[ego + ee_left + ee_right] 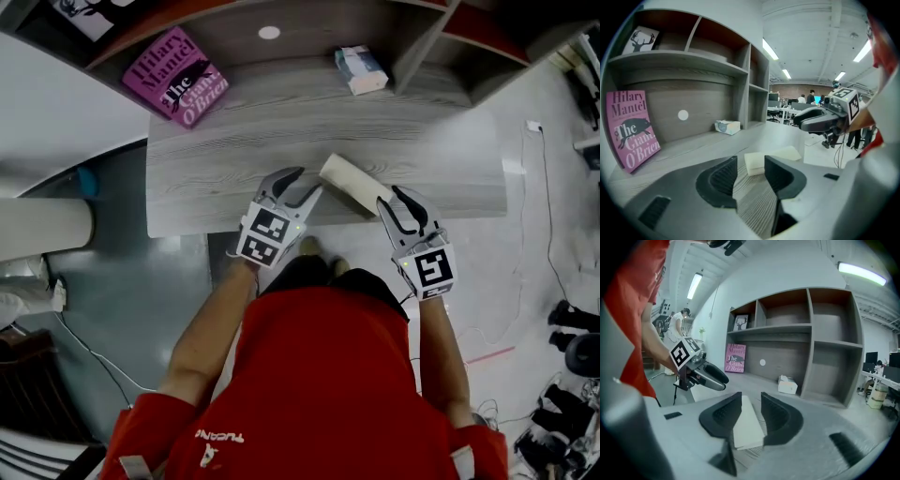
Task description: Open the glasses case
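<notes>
Cream glasses case (354,185), closed, lying aslant near the front edge of the surface (234,150); left gripper (307,183) with fingers (719,180) apart just short of one end, right gripper (390,197) with fingers (780,416) apart astride the other end, unclamped

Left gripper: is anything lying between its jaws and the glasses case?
No. The left gripper view shows only bare desk between the open left gripper and the glasses case.

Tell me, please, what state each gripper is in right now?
Left gripper: open, empty; the glasses case lies just ahead of its jaws.
Right gripper: open, jaws either side of the case, not gripping.
</notes>
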Action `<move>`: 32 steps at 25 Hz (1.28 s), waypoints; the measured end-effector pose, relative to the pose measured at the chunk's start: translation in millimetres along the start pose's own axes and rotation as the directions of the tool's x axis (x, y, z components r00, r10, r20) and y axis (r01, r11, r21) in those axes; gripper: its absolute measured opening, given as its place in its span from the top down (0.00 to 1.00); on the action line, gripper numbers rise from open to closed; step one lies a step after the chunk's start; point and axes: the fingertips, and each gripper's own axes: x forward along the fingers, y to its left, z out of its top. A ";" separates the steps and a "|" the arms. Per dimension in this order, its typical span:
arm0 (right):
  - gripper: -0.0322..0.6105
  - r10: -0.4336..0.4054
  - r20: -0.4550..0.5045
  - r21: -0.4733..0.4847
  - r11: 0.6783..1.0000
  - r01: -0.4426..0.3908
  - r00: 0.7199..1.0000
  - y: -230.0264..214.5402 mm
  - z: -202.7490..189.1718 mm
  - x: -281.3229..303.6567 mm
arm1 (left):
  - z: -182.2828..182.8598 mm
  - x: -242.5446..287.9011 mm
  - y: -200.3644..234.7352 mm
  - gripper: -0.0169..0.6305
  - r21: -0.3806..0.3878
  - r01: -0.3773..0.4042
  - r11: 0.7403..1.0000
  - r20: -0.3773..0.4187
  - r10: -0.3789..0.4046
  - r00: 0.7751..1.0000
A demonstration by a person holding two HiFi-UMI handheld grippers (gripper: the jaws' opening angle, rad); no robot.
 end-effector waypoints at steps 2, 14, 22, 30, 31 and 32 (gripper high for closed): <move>0.71 -0.008 -0.017 0.001 1.000 0.008 1.000 -1.8 -8.4 4.6 | -8.1 7.8 1.3 0.70 0.016 0.031 0.999 -0.038 -0.030 0.999; 0.48 0.086 -0.239 -0.034 0.995 -0.097 0.967 12.4 -68.2 29.7 | -39.0 41.3 -1.2 0.66 0.089 0.156 0.984 -0.221 -0.133 0.966; 0.42 0.120 -0.380 -0.123 0.976 -0.179 0.917 17.0 -98.9 39.5 | -46.2 57.8 -7.9 0.67 0.103 0.217 0.971 -0.310 -0.176 0.934; 0.47 0.117 -0.405 -0.136 0.973 -0.186 0.907 11.2 -104.6 44.6 | -47.0 64.2 -14.3 0.71 0.103 0.230 0.968 -0.323 -0.186 0.928; 0.48 0.122 -0.403 -0.132 0.973 -0.189 0.907 10.9 -103.9 45.1 | -46.7 64.5 -14.4 0.73 0.103 0.230 0.968 -0.321 -0.187 0.928; 0.48 0.130 -0.399 -0.124 0.973 -0.194 0.908 10.9 -103.4 45.5 | -46.7 64.7 -14.4 0.74 0.102 0.229 0.968 -0.320 -0.186 0.929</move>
